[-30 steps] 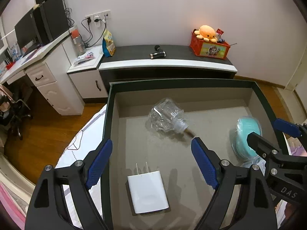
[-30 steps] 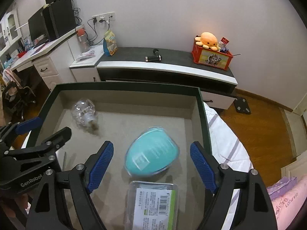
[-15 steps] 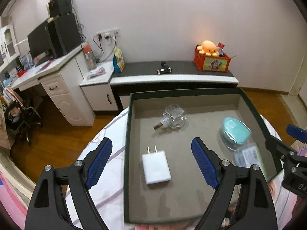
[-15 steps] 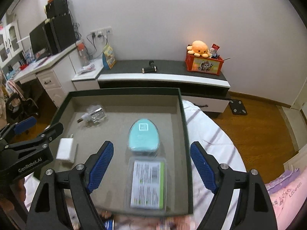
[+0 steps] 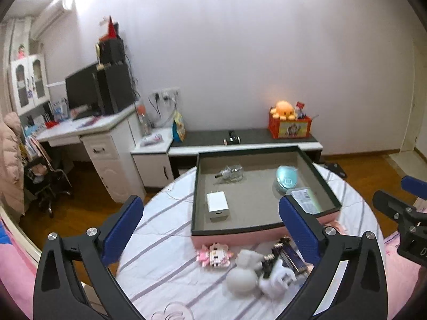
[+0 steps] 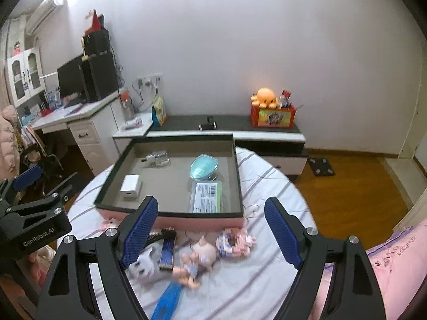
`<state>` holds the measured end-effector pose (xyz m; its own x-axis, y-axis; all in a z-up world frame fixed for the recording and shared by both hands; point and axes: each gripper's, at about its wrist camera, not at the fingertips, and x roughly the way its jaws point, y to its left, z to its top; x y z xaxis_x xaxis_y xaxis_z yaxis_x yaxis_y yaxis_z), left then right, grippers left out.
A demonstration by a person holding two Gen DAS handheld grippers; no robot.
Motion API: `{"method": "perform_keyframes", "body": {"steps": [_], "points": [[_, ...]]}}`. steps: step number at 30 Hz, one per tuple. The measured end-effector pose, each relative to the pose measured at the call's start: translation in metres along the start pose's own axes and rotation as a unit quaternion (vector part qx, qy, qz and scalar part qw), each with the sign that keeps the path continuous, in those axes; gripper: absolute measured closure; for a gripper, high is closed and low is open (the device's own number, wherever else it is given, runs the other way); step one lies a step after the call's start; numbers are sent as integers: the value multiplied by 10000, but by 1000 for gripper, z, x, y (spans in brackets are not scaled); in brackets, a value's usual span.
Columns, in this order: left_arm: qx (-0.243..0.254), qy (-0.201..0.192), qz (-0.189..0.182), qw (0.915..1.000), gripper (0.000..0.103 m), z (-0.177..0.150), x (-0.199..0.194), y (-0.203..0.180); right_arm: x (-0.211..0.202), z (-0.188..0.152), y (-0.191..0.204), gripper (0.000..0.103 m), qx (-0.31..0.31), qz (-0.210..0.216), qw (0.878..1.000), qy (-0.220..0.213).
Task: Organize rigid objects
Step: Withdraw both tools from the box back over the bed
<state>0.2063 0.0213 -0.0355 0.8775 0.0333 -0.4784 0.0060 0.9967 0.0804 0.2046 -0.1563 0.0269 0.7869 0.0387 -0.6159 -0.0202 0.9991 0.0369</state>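
A pink box with a dark rim (image 5: 234, 231) (image 6: 170, 215) sits on the striped round table. Inside lie a white charger (image 5: 217, 204) (image 6: 130, 183), a clear glass bottle (image 5: 231, 172) (image 6: 157, 158), a teal oval case (image 5: 286, 177) (image 6: 204, 166) and a clear labelled case (image 6: 206, 198). In front of the box lie a pink block toy (image 5: 215, 253) (image 6: 234, 242), a white plush (image 5: 242, 274), a pig figure (image 6: 205, 251), a dark comb (image 6: 167, 250) and a blue item (image 6: 168, 301). My left gripper (image 5: 210, 224) and right gripper (image 6: 210, 229) are open and empty, held above the table's near side.
A white desk with a monitor (image 5: 82, 93) stands at the left. A low dark bench (image 5: 245, 138) carries an orange box with a plush octopus (image 5: 288, 122). A chair (image 5: 42, 181) stands by the desk. Pink bedding (image 6: 395, 261) lies at the right.
Both grippers have pulled back and up from over the box. The whole box, the table and the loose items in front of it have come into view.
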Motion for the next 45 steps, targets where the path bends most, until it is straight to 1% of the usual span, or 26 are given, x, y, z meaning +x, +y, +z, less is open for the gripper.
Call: {"method": "perform_keyframes", "body": {"steps": [6, 10, 13, 14, 15, 17, 19, 21, 27, 32, 36, 37, 40, 43, 45], "points": [[39, -646, 0, 9979, 0, -5, -65, 0, -56, -14, 4, 19, -36, -67, 9989, -470], [7, -958, -60, 9954, 0, -7, -95, 2, -88, -21, 4, 18, 2, -54, 9969, -784], [-32, -1212, 22, 9926, 0, -9, -116, 4, -110, -27, 5, 11, -29, -66, 9942, -1073], [-48, -1293, 32, 9916, 0, -10, -123, 6, -116, -28, 6, 5, -47, -83, 9931, -1166], [-63, -1341, 23, 9909, 0, -11, -127, 6, -123, -30, 7, 0, -78, -111, 9917, -1281], [-105, -1410, 19, 9900, 0, -12, -134, 8, -135, -34, 10, 0, -150, -151, 9890, -1463], [-119, -1483, 56, 9889, 0, -15, -142, 10, -143, -37, 13, 0, -178, -113, 9877, -1547], [-113, -1523, 96, 9882, 0, -17, -145, 10, -146, -40, 15, 0, -208, -30, 9870, -1591], [-102, -1545, 155, 9878, 0, -20, -147, 11, -147, -43, 17, 0, -247, -69, 9874, -1562], [-73, -1444, 160, 9894, 0, -22, -140, 11, -139, -42, 16, 0, -260, -94, 9887, -1471], [-15, -1174, 223, 9928, 0, -27, -122, 12, -124, -42, 17, 0, -255, -97, 9926, -1187], [1, -1050, 257, 9941, 0, -30, -115, 12, -118, -43, 18, 0, -266, -99, 9936, -1094], [60, -701, 299, 9971, 0, -42, -94, 14, -95, -51, 21, 0, -303, -48, 9971, -696], [63, -249, 261, 9993, 0, -57, -69, 17, -64, -64, 26, 0, -344, -23, 9993, -113], [114, 72, 369, 9992, 0, -70, -51, 19, -41, -76, 29, 0, -367, -32, 9989, 291]]}}
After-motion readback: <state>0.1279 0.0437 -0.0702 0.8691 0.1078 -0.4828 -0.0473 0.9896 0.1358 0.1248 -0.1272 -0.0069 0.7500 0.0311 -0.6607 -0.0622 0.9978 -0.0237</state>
